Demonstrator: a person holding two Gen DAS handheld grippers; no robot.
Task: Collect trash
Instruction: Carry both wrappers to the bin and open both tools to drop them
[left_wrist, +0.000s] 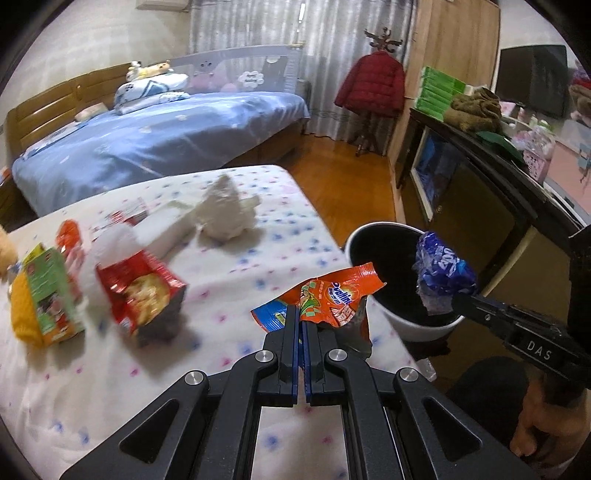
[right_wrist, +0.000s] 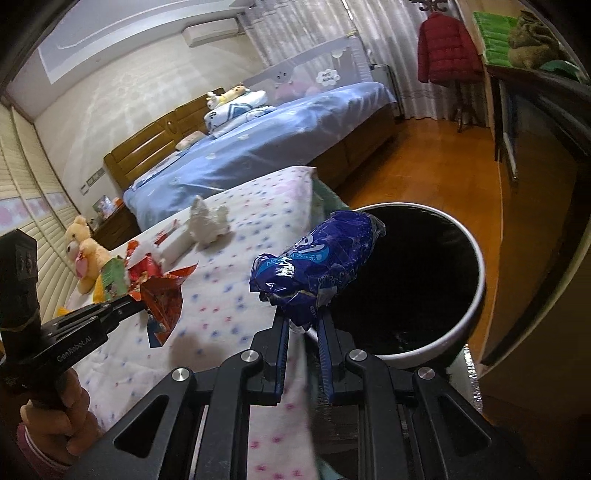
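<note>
- Left gripper: black fingers pinched tight on a crumpled orange foil snack wrapper, held above the edge of the white spotted mattress, just beside the bin.
- Right gripper: fingers clamped on a crumpled dark-blue plastic tissue packet, held over the near rim of the round white bin with black interior.
- Left on the mattress: red noodle packet, green-and-yellow carton, wadded white tissue.
</note>
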